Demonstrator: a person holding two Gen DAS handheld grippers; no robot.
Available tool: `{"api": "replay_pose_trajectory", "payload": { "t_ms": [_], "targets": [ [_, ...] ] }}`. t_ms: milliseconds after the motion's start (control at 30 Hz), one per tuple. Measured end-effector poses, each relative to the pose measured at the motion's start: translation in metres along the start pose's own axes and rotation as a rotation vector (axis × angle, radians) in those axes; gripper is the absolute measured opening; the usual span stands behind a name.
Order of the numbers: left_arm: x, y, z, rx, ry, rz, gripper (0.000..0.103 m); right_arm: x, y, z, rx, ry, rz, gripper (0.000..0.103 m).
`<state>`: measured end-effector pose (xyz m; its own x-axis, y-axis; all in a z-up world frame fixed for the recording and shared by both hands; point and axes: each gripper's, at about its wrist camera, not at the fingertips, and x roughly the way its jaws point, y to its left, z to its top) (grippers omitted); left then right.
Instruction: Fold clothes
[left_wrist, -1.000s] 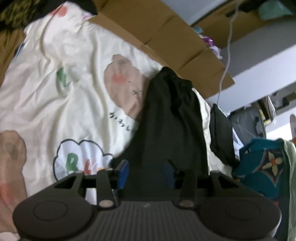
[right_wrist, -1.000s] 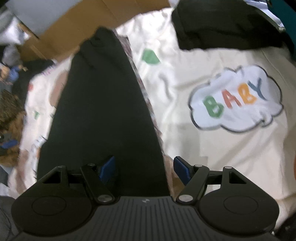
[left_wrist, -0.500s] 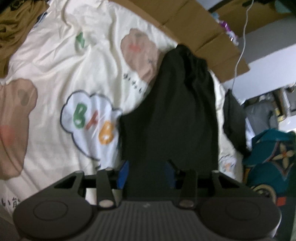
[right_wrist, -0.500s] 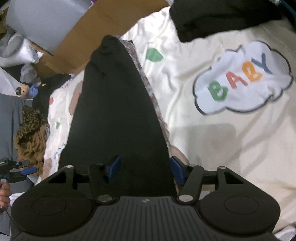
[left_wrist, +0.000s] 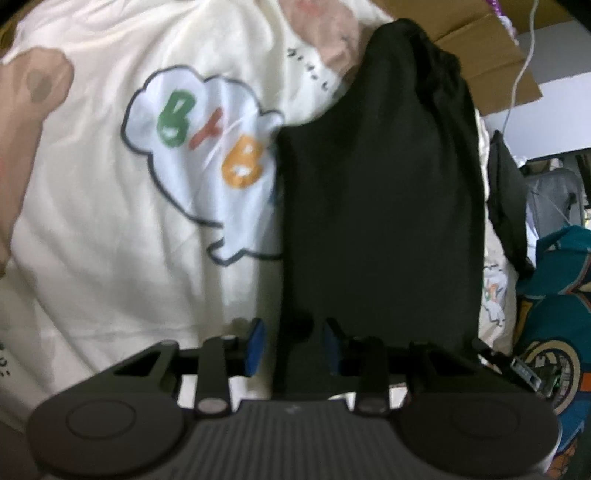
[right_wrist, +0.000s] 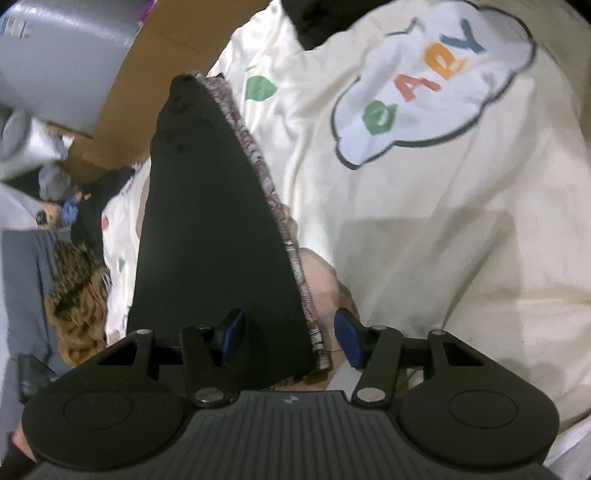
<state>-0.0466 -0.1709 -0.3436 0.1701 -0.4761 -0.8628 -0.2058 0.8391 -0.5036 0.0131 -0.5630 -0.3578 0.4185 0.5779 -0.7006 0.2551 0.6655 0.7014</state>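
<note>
A black garment (left_wrist: 384, 206) with a patterned waistband edge (right_wrist: 273, 199) hangs stretched between my two grippers above a cream bedsheet (left_wrist: 110, 229) printed with a "BABY" cloud. My left gripper (left_wrist: 293, 345) is shut on one corner of the garment, the cloth running up between its blue pads. My right gripper (right_wrist: 290, 338) holds the other corner (right_wrist: 221, 229), with the cloth between its blue pads against the left pad and a gap to the right pad.
Cardboard (left_wrist: 480, 48) lies at the sheet's far edge. Another dark garment (left_wrist: 508, 199) and a teal patterned bag (left_wrist: 554, 295) lie to the right in the left wrist view. A brown fuzzy cloth (right_wrist: 77, 295) and clutter lie at the left in the right wrist view.
Both grippers have lifted and pulled back with the black garment, so more of the sheet and its BABY cloud shows under it. The right jaws stand a little wider.
</note>
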Motion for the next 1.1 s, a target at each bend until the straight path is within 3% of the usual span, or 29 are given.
{"api": "replay_pose_trajectory", "payload": {
  "t_ms": [33,100,200,333,467,567,700,767,833,1000,1100],
  "targets": [
    [0.002,0.002,-0.001,-0.004,0.003,0.004,0.036,0.000,-0.002,0.000,0.009,0.001,0.006,0.045],
    [0.004,0.006,-0.001,-0.010,0.009,0.002,0.036,0.001,-0.006,0.000,0.032,0.009,0.031,0.016],
    [0.007,0.010,-0.002,-0.016,0.015,-0.004,0.036,-0.003,-0.008,0.000,0.046,0.011,0.087,0.010],
    [0.011,0.013,-0.005,-0.014,0.039,-0.022,0.036,-0.010,-0.003,0.002,0.040,-0.001,0.129,0.010],
    [0.016,0.015,-0.006,-0.018,0.055,-0.053,0.036,-0.006,-0.004,0.002,0.041,0.007,0.092,0.013],
    [0.020,0.019,-0.005,-0.018,0.058,-0.088,0.036,-0.003,-0.012,-0.001,0.075,0.012,0.093,0.024],
    [0.024,0.020,-0.006,-0.003,0.073,-0.124,0.037,0.002,-0.015,-0.004,0.093,0.009,0.110,0.028],
    [0.019,0.021,-0.005,-0.012,0.070,-0.133,0.031,0.004,-0.016,-0.004,0.100,0.007,0.114,0.028],
    [0.018,0.021,0.002,-0.010,0.067,-0.153,0.016,0.004,-0.015,-0.004,0.099,0.007,0.120,0.027],
    [-0.004,0.012,0.010,0.034,0.037,-0.245,0.016,-0.006,-0.007,0.000,0.088,-0.018,0.179,0.025],
    [-0.007,0.012,0.014,0.037,0.037,-0.240,0.018,-0.004,-0.001,0.002,0.060,-0.010,0.148,0.025]
  ]
}}
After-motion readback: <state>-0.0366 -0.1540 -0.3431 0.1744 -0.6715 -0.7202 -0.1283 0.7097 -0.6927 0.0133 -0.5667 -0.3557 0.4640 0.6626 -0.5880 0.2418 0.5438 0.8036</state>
